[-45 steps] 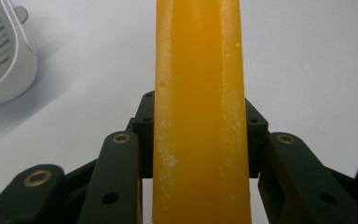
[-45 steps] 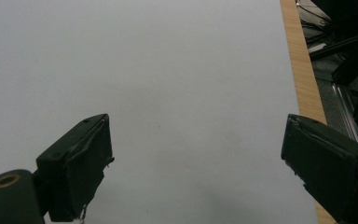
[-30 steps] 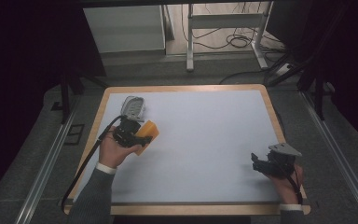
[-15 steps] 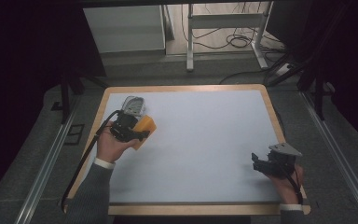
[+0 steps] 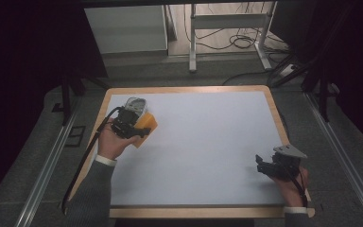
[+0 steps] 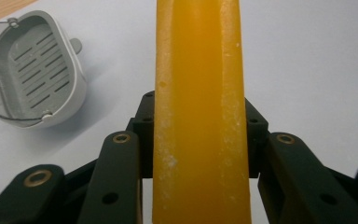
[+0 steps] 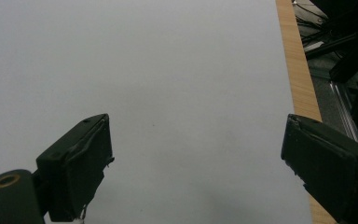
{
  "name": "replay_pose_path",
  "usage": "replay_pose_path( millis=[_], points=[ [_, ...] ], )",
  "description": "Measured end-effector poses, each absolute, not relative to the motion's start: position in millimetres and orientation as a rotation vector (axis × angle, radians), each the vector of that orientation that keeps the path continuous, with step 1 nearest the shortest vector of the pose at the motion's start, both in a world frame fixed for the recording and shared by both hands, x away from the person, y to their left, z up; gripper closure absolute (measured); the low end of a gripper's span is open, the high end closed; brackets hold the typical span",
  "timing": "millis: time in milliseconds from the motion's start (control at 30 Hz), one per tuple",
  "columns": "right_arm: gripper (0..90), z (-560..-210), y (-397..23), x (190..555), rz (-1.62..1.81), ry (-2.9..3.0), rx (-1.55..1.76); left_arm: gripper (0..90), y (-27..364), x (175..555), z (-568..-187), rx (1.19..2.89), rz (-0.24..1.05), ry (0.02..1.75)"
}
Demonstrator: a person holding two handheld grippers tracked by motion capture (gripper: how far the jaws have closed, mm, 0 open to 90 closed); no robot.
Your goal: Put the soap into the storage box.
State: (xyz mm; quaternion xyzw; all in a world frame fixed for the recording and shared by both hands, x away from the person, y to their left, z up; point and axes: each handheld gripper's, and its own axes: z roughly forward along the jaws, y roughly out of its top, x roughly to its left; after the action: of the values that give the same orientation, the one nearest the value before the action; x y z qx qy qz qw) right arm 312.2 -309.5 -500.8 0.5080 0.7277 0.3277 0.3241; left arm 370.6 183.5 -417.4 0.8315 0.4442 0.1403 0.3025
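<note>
Two black jaws of the left hand-held gripper [image 6: 200, 154] are clamped on an orange sponge [image 6: 200, 112], whose long axis runs straight out ahead along the jaws, away from the hand, above the white tabletop [image 5: 208, 142]. Ahead of this hand-held gripper and off to its left, a small grey slotted basket [image 6: 32, 74] lies just beside the sponge's far end. The right hand-held gripper [image 7: 196, 163] rests low near the tabletop's wooden edge, well apart, jaws spread wide and holding nothing.
</note>
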Motion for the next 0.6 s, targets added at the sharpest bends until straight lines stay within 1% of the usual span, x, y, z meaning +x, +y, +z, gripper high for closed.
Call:
replay_pose_path(
  millis=[600],
  points=[
    [8.8,-500.2,-310.5,312.1,0.858,1.903,1.338,61.2,192.9,388.3,-414.8,2.184,0.386,1.216]
  ],
)
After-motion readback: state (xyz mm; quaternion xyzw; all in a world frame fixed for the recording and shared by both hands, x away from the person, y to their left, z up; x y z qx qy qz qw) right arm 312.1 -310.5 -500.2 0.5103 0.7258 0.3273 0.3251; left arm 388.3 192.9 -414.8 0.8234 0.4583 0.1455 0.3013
